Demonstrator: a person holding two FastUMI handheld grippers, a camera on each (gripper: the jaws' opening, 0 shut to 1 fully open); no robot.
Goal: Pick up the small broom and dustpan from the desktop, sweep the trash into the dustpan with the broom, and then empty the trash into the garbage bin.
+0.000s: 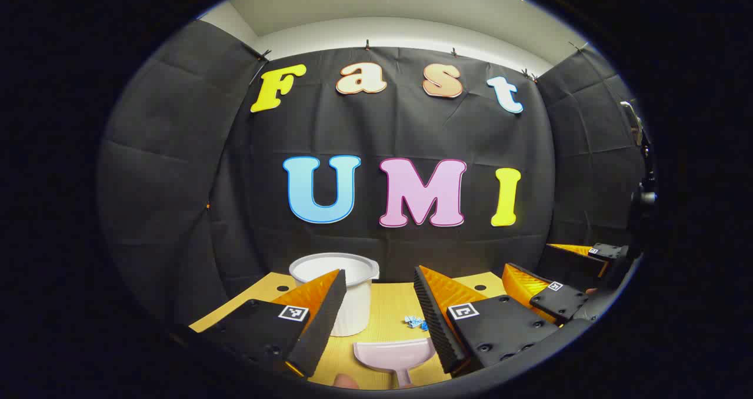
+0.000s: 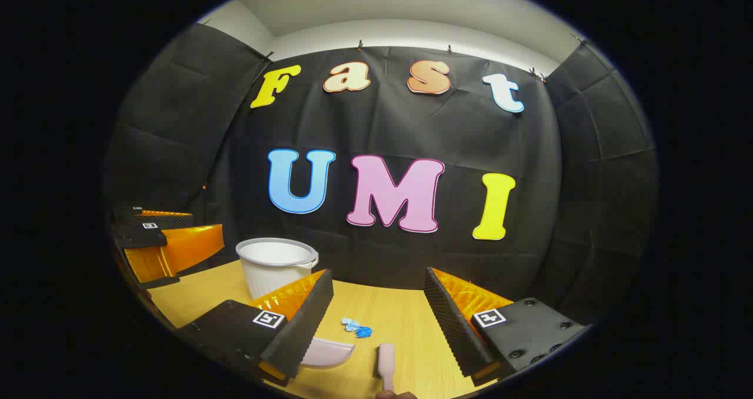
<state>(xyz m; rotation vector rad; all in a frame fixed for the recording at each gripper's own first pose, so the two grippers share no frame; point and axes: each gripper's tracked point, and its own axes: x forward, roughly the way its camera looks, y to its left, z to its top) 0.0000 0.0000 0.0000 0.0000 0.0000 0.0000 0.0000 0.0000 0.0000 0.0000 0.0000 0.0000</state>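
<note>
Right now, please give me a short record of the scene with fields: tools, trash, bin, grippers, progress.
tools: pink dustpan and pink broom lie on the wooden desktop, not yet picked up
trash: blue scraps on the desktop, beyond the dustpan
bin: white garbage bin, upright at the far side of the desktop
grippers: left gripper open above the dustpan; right gripper open above the broom; each holds nothing
progress: sweeping not begun
</note>
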